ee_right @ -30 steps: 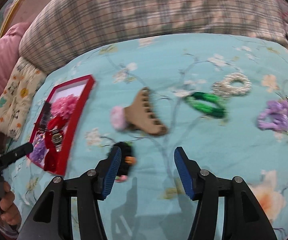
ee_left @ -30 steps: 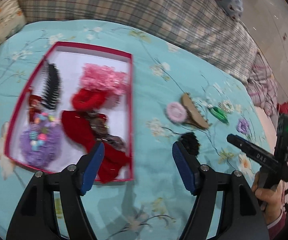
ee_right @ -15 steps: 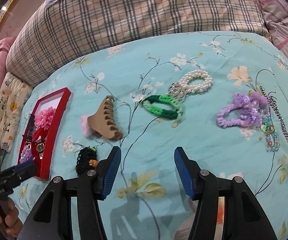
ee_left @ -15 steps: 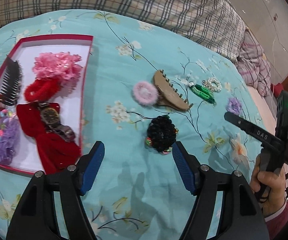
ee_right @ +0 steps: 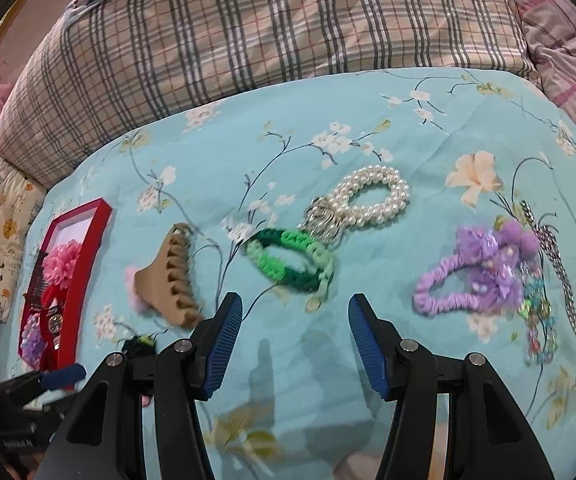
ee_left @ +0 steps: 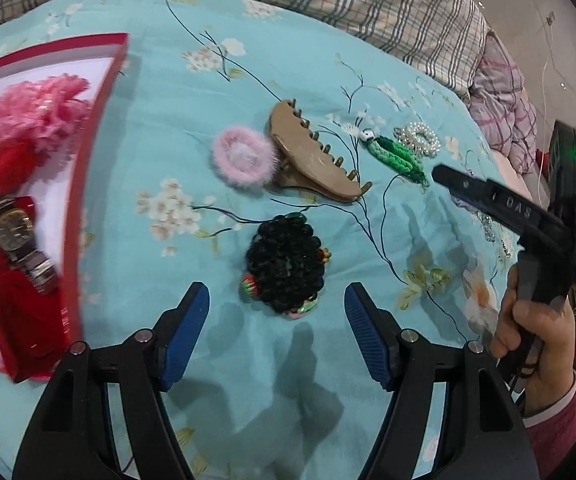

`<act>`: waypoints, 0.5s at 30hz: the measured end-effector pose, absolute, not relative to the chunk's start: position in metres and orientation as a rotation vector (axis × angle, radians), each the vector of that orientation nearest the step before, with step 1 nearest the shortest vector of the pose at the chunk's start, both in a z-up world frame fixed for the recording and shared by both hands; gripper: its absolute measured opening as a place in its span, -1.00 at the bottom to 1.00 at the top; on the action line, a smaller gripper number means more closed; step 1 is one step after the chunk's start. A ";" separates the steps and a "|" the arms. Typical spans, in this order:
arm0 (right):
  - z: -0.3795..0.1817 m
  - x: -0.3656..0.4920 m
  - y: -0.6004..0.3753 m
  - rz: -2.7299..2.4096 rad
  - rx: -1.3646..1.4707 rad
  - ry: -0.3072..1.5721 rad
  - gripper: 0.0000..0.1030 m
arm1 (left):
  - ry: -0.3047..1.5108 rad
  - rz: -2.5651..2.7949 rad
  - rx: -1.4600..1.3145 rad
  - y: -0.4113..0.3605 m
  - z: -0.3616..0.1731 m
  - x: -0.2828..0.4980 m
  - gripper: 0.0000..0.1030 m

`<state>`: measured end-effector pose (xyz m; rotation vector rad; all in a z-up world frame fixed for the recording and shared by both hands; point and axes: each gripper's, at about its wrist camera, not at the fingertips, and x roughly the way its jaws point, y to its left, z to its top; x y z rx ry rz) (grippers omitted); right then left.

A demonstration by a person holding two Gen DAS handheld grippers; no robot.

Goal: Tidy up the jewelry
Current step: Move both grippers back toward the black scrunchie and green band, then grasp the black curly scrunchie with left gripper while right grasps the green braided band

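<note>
Loose hair pieces lie on a turquoise floral bedspread. My left gripper (ee_left: 277, 306) is open, hovering just short of a black beaded scrunchie (ee_left: 285, 265). Beyond it sit a pink fuzzy tie (ee_left: 243, 157) and a tan claw clip (ee_left: 313, 158). My right gripper (ee_right: 295, 318) is open and empty, just below a green braided bracelet (ee_right: 290, 261). A pearl bracelet (ee_right: 372, 202) lies behind that one, with a purple scrunchie (ee_right: 476, 268) to the right. The red box (ee_left: 93, 120) at the left holds a pink flower, red ties and a watch (ee_left: 20, 236).
Plaid pillows (ee_right: 272, 28) line the far edge of the bed. A silver chain (ee_right: 564, 280) and a beaded strand (ee_right: 538, 320) lie at the far right. A hand (ee_left: 536, 344) holds the right gripper's handle at the right of the left wrist view.
Both grippers have swept rightward over the bedspread. The left one left the red box and now frames the black scrunchie; the right one passed the claw clip and faces the green bracelet.
</note>
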<state>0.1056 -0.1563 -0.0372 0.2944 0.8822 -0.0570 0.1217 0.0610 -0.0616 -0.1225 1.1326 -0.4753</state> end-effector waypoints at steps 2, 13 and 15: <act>-0.039 0.112 -0.159 -0.057 0.299 0.882 0.11 | 1.148 -0.482 -0.123 0.055 -0.068 0.127 0.36; -0.062 0.141 -0.163 -0.082 0.294 0.929 0.08 | 1.191 -0.489 -0.112 0.044 -0.093 0.135 0.36; -0.062 0.141 -0.163 -0.082 0.293 0.928 0.07 | 1.183 -0.490 -0.116 0.044 -0.094 0.136 0.36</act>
